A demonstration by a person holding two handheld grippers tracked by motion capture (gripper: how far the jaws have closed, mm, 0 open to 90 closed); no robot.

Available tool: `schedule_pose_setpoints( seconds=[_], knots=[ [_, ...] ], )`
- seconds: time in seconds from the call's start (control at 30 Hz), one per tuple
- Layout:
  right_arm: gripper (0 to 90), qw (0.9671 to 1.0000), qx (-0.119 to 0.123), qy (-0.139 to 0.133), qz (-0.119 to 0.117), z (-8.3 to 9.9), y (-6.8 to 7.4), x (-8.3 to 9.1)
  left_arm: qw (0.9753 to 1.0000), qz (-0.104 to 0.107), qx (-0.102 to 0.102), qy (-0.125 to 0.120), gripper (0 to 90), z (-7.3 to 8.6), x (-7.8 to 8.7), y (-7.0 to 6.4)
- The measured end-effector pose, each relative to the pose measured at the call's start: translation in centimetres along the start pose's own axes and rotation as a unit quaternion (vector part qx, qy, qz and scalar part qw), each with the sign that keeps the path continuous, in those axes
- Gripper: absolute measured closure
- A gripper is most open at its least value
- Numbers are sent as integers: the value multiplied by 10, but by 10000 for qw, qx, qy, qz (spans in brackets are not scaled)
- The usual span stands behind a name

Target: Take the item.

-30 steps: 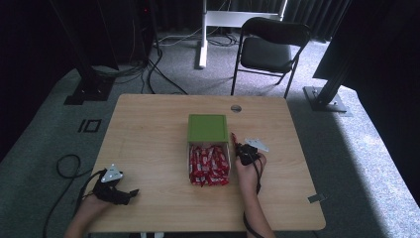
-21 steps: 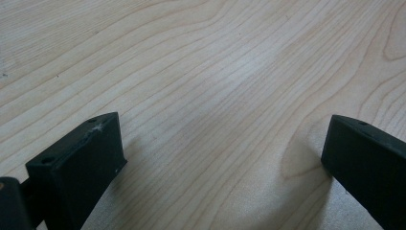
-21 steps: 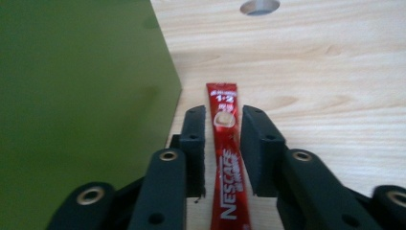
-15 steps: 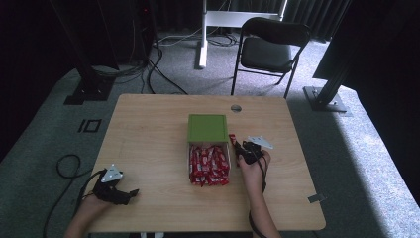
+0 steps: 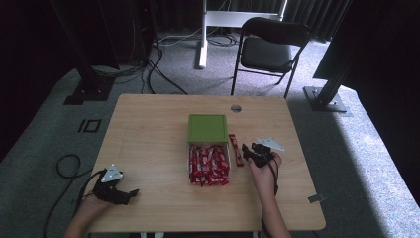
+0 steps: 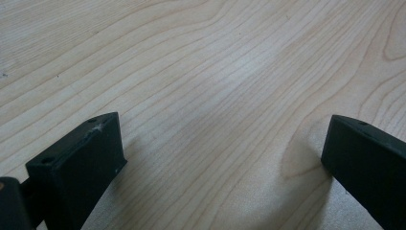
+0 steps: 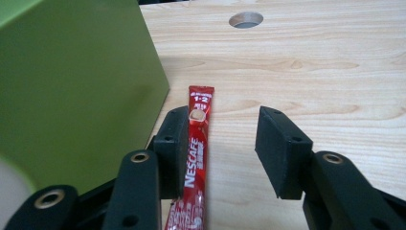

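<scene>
Red stick pkt point(image 7: 197, 143) reads "NESCAFE 1+2", betw open right tongs point(image 7: 225, 148)

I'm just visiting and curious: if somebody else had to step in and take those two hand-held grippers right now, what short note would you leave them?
Right gripper: open, jaws either side of a single red Nescafe coffee stick sachet lying flat on the wooden table, beside the green box. Nothing is clamped.
Left gripper: open, resting at the near left of the table, holding nothing.
Pile of red sachets: heaped in front of the green box.
Done: one sachet lies apart from the pile.
Left: probably the rest of the pile, one sachet at a time.
</scene>
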State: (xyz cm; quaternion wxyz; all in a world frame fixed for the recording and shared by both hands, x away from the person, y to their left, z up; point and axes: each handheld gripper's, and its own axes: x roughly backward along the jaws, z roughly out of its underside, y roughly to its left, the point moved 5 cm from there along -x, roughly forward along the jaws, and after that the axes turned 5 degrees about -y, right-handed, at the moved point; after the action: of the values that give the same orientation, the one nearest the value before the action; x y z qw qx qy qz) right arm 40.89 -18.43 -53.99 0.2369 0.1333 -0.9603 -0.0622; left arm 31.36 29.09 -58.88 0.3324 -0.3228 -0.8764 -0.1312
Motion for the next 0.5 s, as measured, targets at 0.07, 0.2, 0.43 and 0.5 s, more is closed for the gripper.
schedule_pose_setpoints(
  seconds=[0.07,0.2,0.43,0.5],
  knots=[
    [534,10000,34,17,-18,2,-3,3,10000,1,1,0,15,0,0,0],
    [515,9999,143,-29,-12,5,-11,10,10000,0,0,0,15,0,0,0],
    [426,9995,246,-194,-56,9,-23,22,10000,1,-1,1,16,0,0,0],
    [368,9993,276,-245,-59,10,-25,25,10000,1,-1,1,15,0,0,0]
  ],
)
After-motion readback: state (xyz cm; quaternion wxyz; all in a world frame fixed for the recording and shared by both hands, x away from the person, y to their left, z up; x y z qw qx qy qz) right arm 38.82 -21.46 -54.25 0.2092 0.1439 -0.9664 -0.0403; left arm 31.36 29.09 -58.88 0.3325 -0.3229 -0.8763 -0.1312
